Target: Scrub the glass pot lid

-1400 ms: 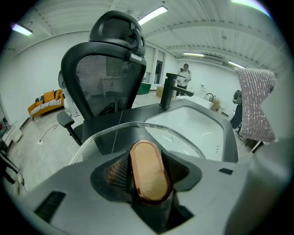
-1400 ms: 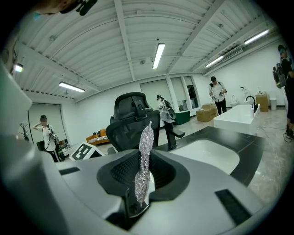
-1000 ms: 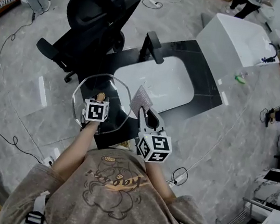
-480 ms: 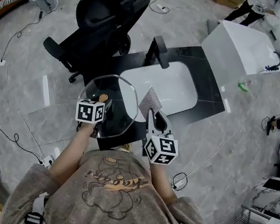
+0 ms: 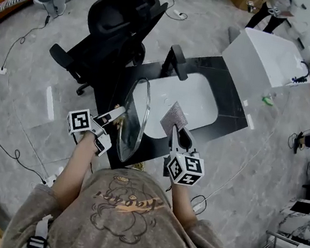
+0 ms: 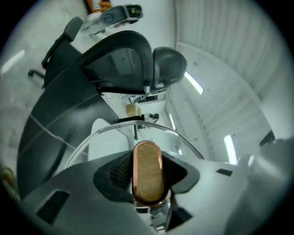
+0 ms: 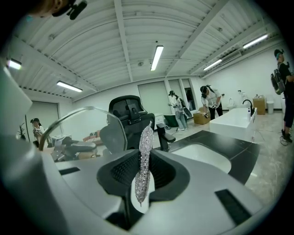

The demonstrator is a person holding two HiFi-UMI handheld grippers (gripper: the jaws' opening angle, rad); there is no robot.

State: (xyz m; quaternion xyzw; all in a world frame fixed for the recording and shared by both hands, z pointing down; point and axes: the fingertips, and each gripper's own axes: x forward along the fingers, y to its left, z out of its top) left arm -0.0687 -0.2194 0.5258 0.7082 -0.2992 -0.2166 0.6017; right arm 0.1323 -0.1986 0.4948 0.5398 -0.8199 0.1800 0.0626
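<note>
Above the sink (image 5: 197, 98) in the counter (image 5: 233, 101), the left gripper (image 5: 113, 121) has its fingers clenched on the wooden knob (image 6: 147, 172). The glass lid (image 5: 134, 117) stands on edge, facing the right gripper (image 5: 177, 133), whose fingers pinch a silver scrub cloth (image 5: 173, 116) just beside it.

Upright glass lid (image 5: 134, 120) blocks table's (image 5: 230, 100) left side, faucet (image 5: 175, 61) at far edge, chair (image 5: 115, 26) beyond; sink basin (image 5: 198, 98) open.

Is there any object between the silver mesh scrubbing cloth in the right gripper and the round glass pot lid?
Nothing visible does. The silver mesh scrubbing cloth in the right gripper faces the upright round glass pot lid across open air.
</note>
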